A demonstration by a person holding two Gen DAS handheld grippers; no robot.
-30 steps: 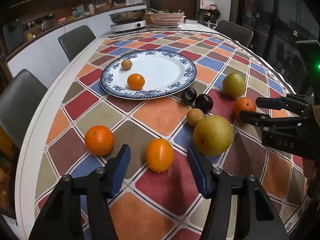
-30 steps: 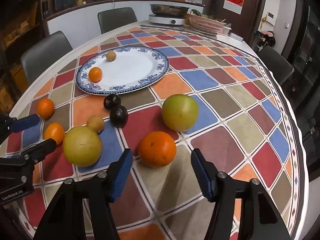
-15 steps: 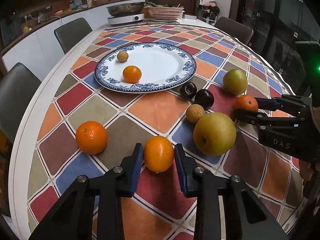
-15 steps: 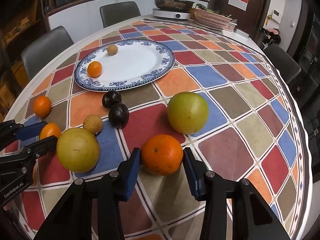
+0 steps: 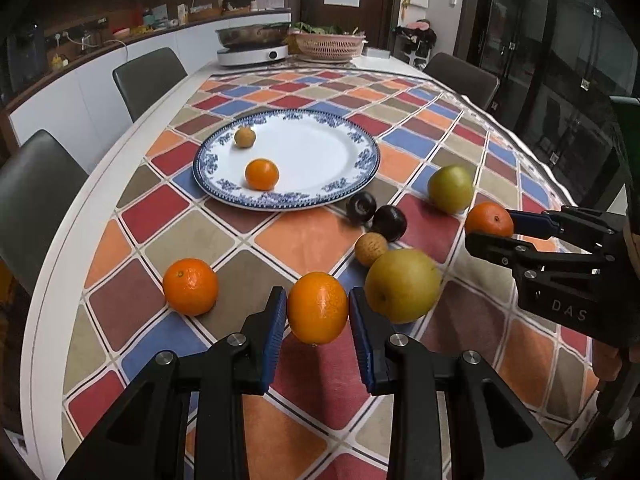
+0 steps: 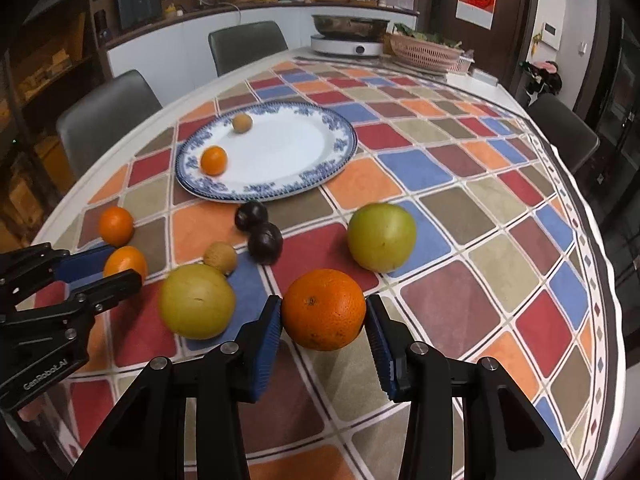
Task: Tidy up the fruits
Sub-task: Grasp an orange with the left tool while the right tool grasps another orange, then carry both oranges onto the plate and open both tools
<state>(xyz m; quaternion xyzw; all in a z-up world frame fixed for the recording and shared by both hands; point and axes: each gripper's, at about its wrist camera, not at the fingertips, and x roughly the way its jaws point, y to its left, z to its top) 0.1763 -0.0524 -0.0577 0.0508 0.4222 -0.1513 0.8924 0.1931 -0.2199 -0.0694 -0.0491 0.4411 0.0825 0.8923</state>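
While ribbed blue jaws clamp round dimpled fruit, left gripper (image 5: 318,309) holding small orange (image 5: 317,307), right gripper (image 6: 323,309) large orange (image 6: 323,309).

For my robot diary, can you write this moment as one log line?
left gripper: shut on small orange | right gripper: shut on big orange | plate: two fruits

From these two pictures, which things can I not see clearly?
- Contents of the pink basket, both views: too far and small.
- Left claw in the right view: its body is cut off by the left edge.
- Undersides of both gripped oranges: hidden, so table contact is unclear.
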